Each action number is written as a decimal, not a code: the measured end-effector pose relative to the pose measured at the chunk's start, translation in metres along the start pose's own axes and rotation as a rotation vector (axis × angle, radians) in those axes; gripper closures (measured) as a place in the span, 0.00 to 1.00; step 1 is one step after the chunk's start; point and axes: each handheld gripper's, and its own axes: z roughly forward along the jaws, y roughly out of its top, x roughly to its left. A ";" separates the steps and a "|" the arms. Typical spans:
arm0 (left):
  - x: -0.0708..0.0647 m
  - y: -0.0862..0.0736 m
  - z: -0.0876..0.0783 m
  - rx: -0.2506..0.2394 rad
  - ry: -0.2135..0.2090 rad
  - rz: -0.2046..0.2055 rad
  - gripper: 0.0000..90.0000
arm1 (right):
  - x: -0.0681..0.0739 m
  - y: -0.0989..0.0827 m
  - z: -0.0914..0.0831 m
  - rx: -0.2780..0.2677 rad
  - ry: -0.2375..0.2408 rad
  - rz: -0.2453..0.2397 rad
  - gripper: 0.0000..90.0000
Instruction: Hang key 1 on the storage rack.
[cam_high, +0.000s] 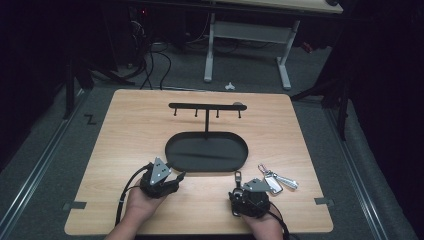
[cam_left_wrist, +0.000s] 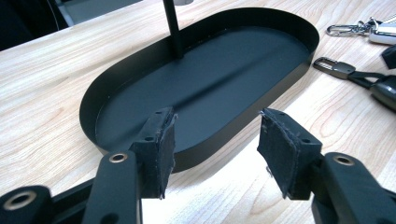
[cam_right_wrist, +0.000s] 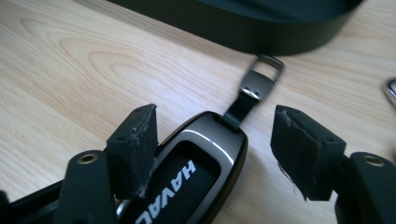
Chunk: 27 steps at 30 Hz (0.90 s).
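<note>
The right gripper (cam_right_wrist: 215, 154) stands with its jaws apart around a dark car key fob (cam_right_wrist: 196, 172) lettered HAVAL. One pad looks to be against the fob's side while the other stands clear of it, so I judge this a loose straddle and not a grip; the fob seems to rest on the table (cam_right_wrist: 70, 70). The spread looks chosen to take the fob across its narrow width, which is the easier way to pinch a flat, slippery case.

The fob's long axis runs along the line of the jaws and a little aslant. Its short black strap (cam_right_wrist: 247, 100), with a metal loop (cam_right_wrist: 268, 63) at the end, points away from the gripper towards the rim of the black oval tray (cam_right_wrist: 261, 32) just ahead. That leaves the loop as the leading end, handy if it is meant for one of the pegs on the tray's hanger bar (cam_high: 206, 106).

A second bunch of keys (cam_high: 277, 177), silver, lies on the table just to the outer side of the right gripper, untouched.

The left gripper (cam_left_wrist: 215, 144) is about half open with nothing between its pads. It is aimed at the near end of the tray, close to its wall, probably ready to steady the stand.
</note>
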 end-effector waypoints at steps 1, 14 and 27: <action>0.001 -0.001 0.001 0.003 0.001 -0.001 0.51 | -0.005 -0.003 -0.003 0.006 0.002 0.008 0.36; 0.002 -0.004 0.005 0.016 -0.003 0.004 0.51 | -0.046 -0.026 -0.026 0.015 -0.033 0.114 0.38; 0.016 0.014 -0.022 -0.036 -0.016 -0.081 0.41 | -0.047 -0.013 -0.031 -0.047 0.002 0.023 0.39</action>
